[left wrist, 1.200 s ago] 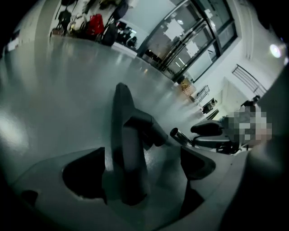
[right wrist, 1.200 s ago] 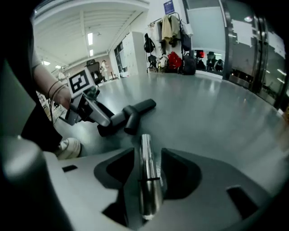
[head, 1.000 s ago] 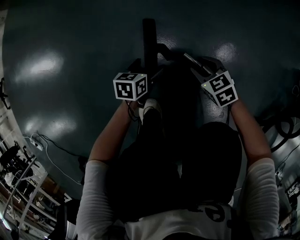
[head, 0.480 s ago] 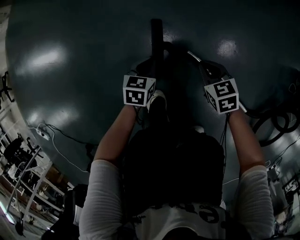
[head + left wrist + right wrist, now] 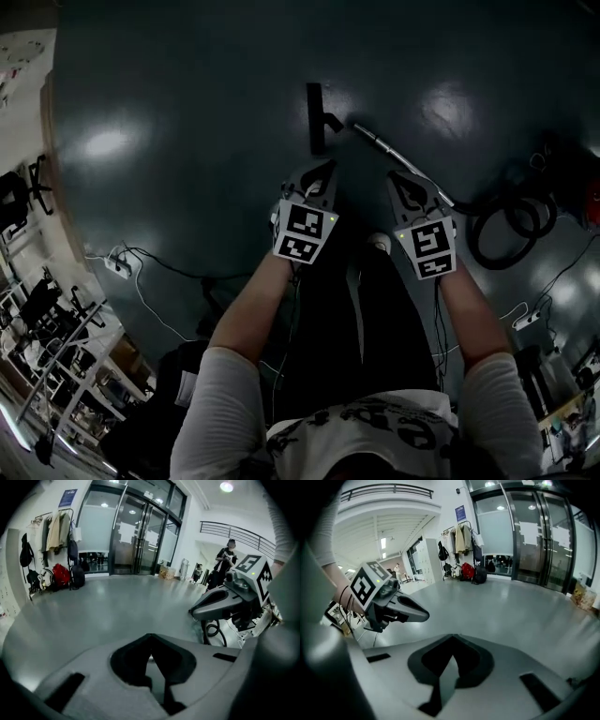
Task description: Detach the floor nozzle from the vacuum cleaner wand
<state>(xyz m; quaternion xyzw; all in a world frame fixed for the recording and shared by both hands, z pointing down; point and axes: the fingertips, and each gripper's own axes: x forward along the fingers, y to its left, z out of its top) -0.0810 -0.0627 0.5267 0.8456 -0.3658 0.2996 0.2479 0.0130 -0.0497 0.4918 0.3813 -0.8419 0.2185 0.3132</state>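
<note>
The black floor nozzle (image 5: pixel 316 116) lies on the dark floor, straight ahead of my feet. The silver wand (image 5: pixel 405 166) lies slanted to its right, its near end close to the nozzle's neck with a small gap showing. Both grippers hang high above them, holding nothing. My left gripper (image 5: pixel 319 174) is shut, its jaws meeting at the tip (image 5: pixel 150 638). To its right, my right gripper (image 5: pixel 411 190) is shut too (image 5: pixel 452 638). Each gripper shows in the other's view: the right gripper (image 5: pixel 224 604) and the left gripper (image 5: pixel 396 607).
A coiled black hose (image 5: pixel 502 225) joins the wand at the right. A cable and power strip (image 5: pixel 118 263) lie at the left, by shelves. Glass doors (image 5: pixel 140 536), a coat rack (image 5: pixel 56 550) and a standing person (image 5: pixel 225 557) are far off.
Both grippers have risen well away from the floor and now hang side by side. The nozzle and wand stay on the floor and look smaller and farther off.
</note>
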